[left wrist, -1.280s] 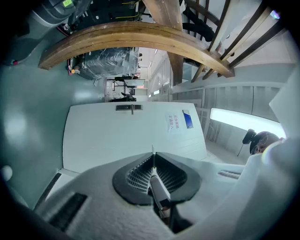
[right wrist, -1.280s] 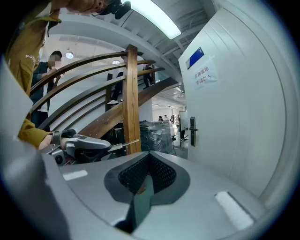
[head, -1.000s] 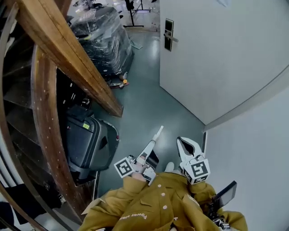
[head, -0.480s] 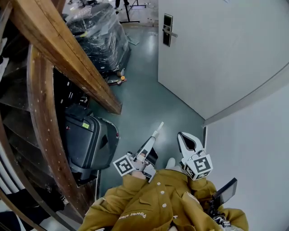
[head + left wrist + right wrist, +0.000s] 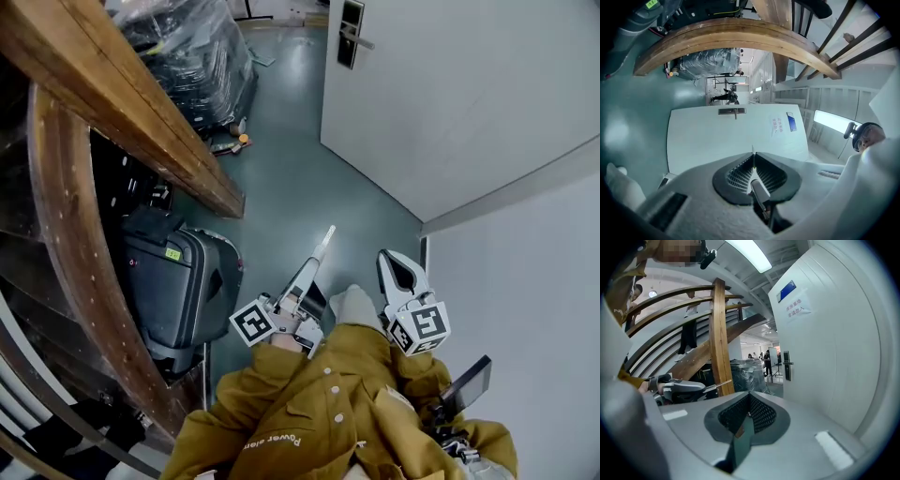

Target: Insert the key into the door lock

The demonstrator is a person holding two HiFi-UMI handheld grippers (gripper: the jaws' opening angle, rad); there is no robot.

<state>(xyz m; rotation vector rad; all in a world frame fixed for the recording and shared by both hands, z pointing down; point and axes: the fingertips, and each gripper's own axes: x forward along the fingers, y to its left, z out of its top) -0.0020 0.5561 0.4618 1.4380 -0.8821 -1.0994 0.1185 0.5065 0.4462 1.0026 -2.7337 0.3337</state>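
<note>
The white door [image 5: 450, 94] stands ahead, its dark lock plate with a lever handle [image 5: 352, 33] far from both grippers. My left gripper [image 5: 317, 262] points toward it and is shut on a thin metal key [image 5: 327, 236], whose blade sticks out past the fingertips. In the left gripper view the key [image 5: 752, 152] juts from the closed left gripper [image 5: 753, 161], below the lock plate [image 5: 732, 111]. My right gripper [image 5: 394, 264] is beside it, shut on nothing. From the right gripper [image 5: 750, 397] I see the lock [image 5: 787, 365] and the key [image 5: 723, 384].
A curved wooden stair rail [image 5: 141, 122] runs along the left, with a black suitcase [image 5: 178, 286] under it. A plastic-wrapped pallet [image 5: 187, 47] stands further back. A white wall [image 5: 525, 300] closes the right side. Grey-green floor [image 5: 300, 178] leads to the door.
Both grippers have moved forward toward the door, and the door and suitcase sit nearer in the head view. The jaws and the held key look unchanged.
</note>
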